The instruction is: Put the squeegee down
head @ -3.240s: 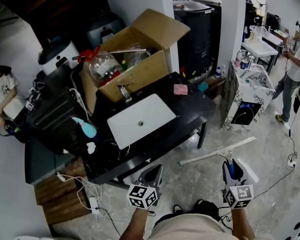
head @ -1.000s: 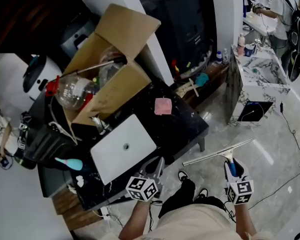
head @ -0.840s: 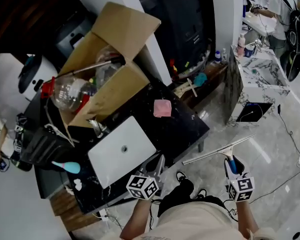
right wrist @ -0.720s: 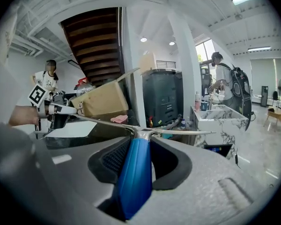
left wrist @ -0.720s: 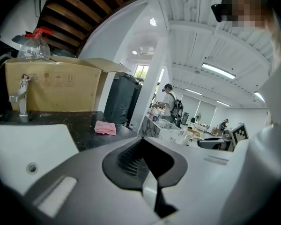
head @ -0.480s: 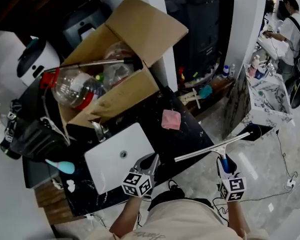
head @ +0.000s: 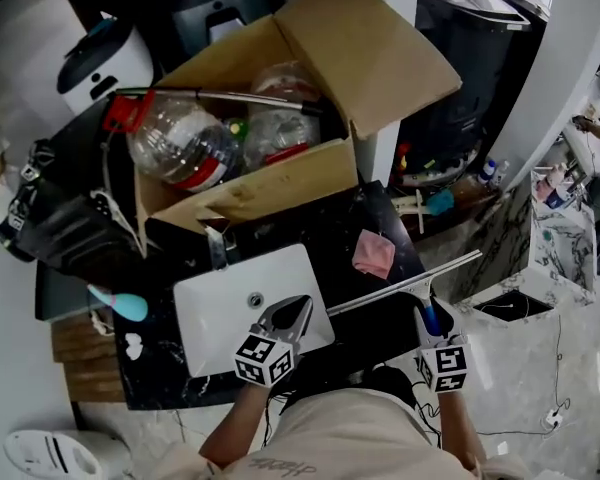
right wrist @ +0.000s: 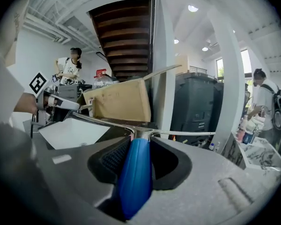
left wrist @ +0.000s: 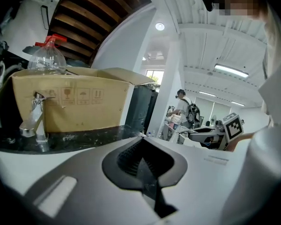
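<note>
The squeegee [head: 404,288] has a blue handle [right wrist: 136,172] and a long metal blade that runs from near the white sink basin [head: 215,308] up to the right. My right gripper [head: 428,314] is shut on that handle and holds the blade over the right front part of the black counter [head: 330,230]. In the right gripper view the right gripper [right wrist: 136,146] has the blade crossing just past its jaws. My left gripper [head: 293,308] is shut and empty, its tips over the sink basin's front right corner; the left gripper [left wrist: 143,165] shows nothing between its jaws.
A pink sponge [head: 373,254] lies on the counter just behind the blade. An open cardboard box [head: 280,178] with plastic bottles stands at the back, a faucet [head: 217,246] in front of it. A teal item [head: 120,303] lies left of the basin. People stand in the background.
The squeegee and my right gripper have moved from over the floor to over the counter's right front. My left gripper has come over the sink basin. The view has shifted closer to the counter.
</note>
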`<state>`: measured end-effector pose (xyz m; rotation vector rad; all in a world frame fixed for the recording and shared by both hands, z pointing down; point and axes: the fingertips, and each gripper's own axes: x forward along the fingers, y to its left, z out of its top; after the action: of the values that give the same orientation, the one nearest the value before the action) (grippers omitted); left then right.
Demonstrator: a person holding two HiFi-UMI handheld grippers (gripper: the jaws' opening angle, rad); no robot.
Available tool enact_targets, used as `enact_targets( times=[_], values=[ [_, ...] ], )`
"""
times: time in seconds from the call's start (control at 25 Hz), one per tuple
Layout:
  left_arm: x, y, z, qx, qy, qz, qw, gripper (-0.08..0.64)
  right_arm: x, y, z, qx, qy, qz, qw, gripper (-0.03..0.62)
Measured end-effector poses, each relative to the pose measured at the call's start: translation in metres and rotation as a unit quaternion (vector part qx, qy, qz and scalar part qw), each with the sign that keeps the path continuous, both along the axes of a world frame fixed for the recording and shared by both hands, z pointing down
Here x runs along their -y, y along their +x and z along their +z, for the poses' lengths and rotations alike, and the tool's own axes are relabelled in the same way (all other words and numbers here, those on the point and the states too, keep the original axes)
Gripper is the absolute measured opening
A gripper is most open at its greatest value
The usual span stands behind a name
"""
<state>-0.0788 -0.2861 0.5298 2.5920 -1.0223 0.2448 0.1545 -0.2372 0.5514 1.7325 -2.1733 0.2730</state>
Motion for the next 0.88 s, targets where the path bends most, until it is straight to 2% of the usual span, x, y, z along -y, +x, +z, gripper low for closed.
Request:
enact_targets(
  times=[0.16,0.44,0.68,0.88],
  values=[
    [0.004,-0.018,0.002,0.014,-0.004,-0.042,0.9990,0.017,0.025,-0.015,0.026,0.004,-0.036,-0.044,0.998,0.132],
    [0.003,-0.033,-0.009,0.027,-0.011,-0.120,0.9923,0.017,0.063,-0.014,0.080,-0.026,-0.092,-0.105,0.990,0.132],
    [0.000,-0.022,-0.007,0.029,-0.022,-0.152,0.9878,0.017,0.076,-0.018,0.097,-0.023,-0.110,-0.128,0.985,0.133],
    [0.000,-0.013,-0.003,0.031,-0.031,-0.162,0.9859,0.017,0.077,-0.023,0.103,-0.045,-0.105,-0.140,0.984,0.133]
  ],
)
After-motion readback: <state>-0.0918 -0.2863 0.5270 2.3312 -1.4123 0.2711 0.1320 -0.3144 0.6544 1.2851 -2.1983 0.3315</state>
